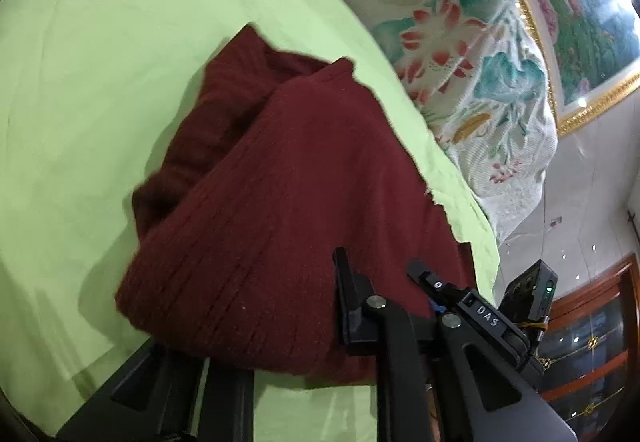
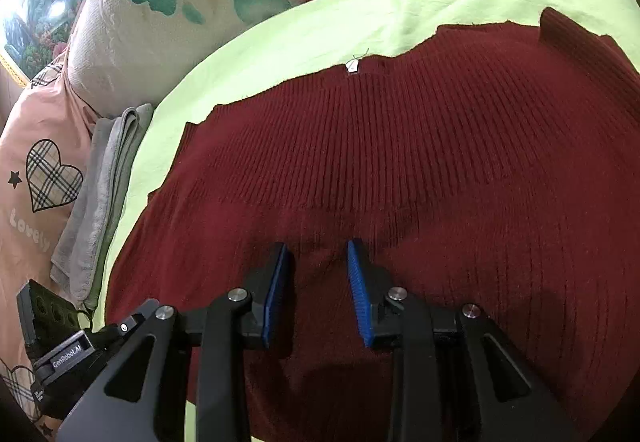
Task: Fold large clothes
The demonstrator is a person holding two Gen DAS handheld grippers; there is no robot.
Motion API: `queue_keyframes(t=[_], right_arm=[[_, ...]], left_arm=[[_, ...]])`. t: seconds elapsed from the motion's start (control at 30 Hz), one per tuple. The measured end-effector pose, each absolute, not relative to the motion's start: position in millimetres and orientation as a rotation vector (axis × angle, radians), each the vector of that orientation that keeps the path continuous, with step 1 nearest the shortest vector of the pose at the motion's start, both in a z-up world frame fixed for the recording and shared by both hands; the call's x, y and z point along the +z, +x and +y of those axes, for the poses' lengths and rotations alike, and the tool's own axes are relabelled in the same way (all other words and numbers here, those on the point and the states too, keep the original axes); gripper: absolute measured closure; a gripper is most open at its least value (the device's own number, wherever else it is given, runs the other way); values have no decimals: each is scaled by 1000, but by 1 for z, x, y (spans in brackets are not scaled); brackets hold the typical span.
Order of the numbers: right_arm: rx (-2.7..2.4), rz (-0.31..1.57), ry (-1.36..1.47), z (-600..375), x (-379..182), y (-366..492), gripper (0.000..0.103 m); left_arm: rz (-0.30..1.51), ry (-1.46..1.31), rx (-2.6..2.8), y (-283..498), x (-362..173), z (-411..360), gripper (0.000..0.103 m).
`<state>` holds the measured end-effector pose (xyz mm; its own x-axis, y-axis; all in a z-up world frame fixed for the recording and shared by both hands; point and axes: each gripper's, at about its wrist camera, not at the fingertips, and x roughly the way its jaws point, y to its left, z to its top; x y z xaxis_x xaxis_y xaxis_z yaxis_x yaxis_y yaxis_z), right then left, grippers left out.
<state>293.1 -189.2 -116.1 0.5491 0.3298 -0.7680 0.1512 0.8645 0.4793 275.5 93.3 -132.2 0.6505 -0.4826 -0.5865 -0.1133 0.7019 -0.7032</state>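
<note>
Blue-padded right gripper (image 2: 318,284), jaws apart w/ knit bunched between; left gripper (image 1: 384,282) jaws clamped on maroon ribbed sweater (image 2: 400,161), partly folded on bed's lime-green sheet (image 1: 100,81), floral quilt (image 1: 460,61) & framed painting (image 1: 580,21) behind.

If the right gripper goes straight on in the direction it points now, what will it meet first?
Most likely the dark red sweater. The right gripper points down at the ribbed knit, with a raised fold between its blue pads. Depth is unclear; it may already touch.
</note>
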Motion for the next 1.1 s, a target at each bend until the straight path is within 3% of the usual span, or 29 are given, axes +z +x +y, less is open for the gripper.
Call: queue_keyframes(t=[0.2, 0.43, 0.5, 0.57, 0.8, 1.1], right_arm=[[161, 1006, 611, -199, -118, 292, 72], [335, 893, 1064, -273, -105, 268, 69], [310, 829, 1115, -302, -95, 254, 59], [281, 751, 1175, -338, -86, 237, 40], [259, 787, 1196, -384, -90, 216, 34], [253, 885, 1066, -376, -91, 231, 33]], left_arm=[[767, -699, -314, 278, -86, 64, 90], [709, -474, -461, 284, -28, -24, 90], [709, -392, -503, 284, -21, -59, 90], [718, -318, -557, 283, -21, -99, 90], [790, 48, -557, 272, -73, -216, 90], [750, 32, -598, 255, -69, -204, 91]])
